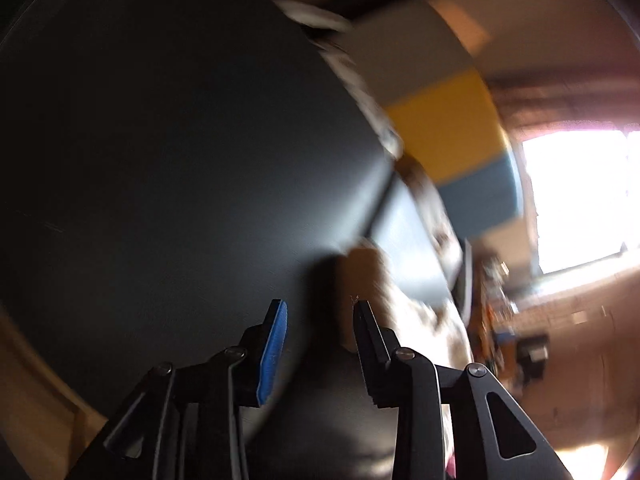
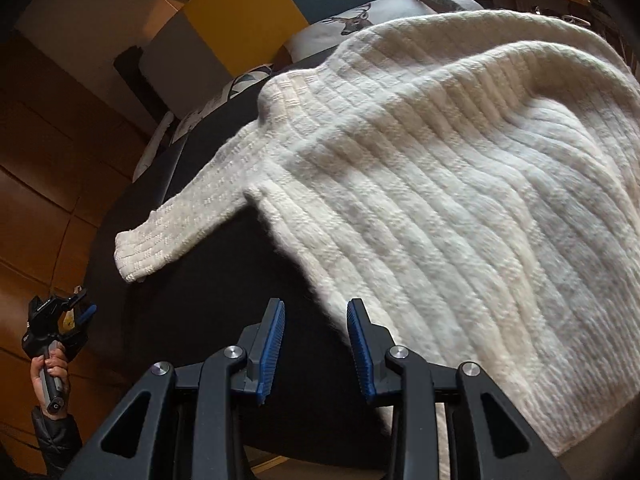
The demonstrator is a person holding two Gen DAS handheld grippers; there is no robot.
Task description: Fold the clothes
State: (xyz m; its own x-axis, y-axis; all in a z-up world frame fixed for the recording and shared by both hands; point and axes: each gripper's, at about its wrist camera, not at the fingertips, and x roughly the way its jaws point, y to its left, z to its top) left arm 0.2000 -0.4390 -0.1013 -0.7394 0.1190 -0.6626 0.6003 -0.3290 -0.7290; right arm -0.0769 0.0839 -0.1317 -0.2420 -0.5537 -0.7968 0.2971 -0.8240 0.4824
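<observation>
A cream ribbed knit sweater (image 2: pixel 420 184) lies spread on a dark round surface (image 2: pixel 224 280) in the right wrist view, one sleeve (image 2: pixel 180 220) stretched to the left. My right gripper (image 2: pixel 316 308) is open and empty just above the sweater's lower left hem. My left gripper (image 1: pixel 320 308) is open and empty over the bare dark surface (image 1: pixel 160 160); its view is blurred. It also shows far left in the right wrist view (image 2: pixel 76 304), held off the surface's edge.
Printed cushions (image 2: pixel 352 20) and yellow and grey blocks (image 2: pixel 240 12) lie behind the surface. Brown floor (image 2: pixel 40 140) lies to the left. A bright window (image 1: pixel 580 196) and cluttered shelves (image 1: pixel 496 300) show in the left wrist view.
</observation>
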